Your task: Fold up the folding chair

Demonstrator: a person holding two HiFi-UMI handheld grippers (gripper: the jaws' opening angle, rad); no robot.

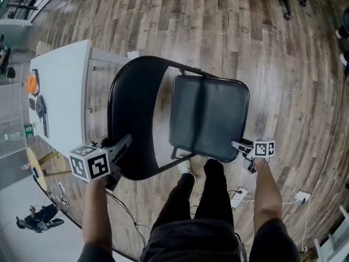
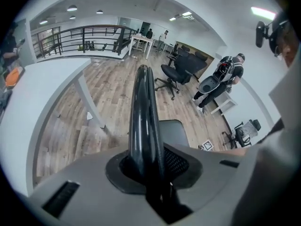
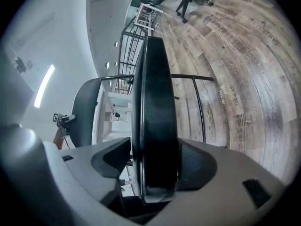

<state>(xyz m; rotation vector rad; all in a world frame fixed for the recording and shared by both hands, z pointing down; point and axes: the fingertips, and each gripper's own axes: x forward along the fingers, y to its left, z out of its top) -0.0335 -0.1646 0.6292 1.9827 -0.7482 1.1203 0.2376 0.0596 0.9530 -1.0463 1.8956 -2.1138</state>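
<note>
Black metal folding chair (image 1: 182,116) seen from above, standing on a wood-plank floor (image 1: 283,75) just beside the long edge of a white counter (image 1: 62,86). The left gripper (image 1: 124,143) is clamped narrowly on the rounded rim of the backrest (image 1: 133,108), at the end nearest the person, and the rim runs straight out between its jaws. The right gripper (image 1: 238,145) holds the near right corner of the padded seat (image 1: 212,119), jaws set wide around the thick seat edge. The person's legs (image 1: 202,201) are just behind the chair.
</note>
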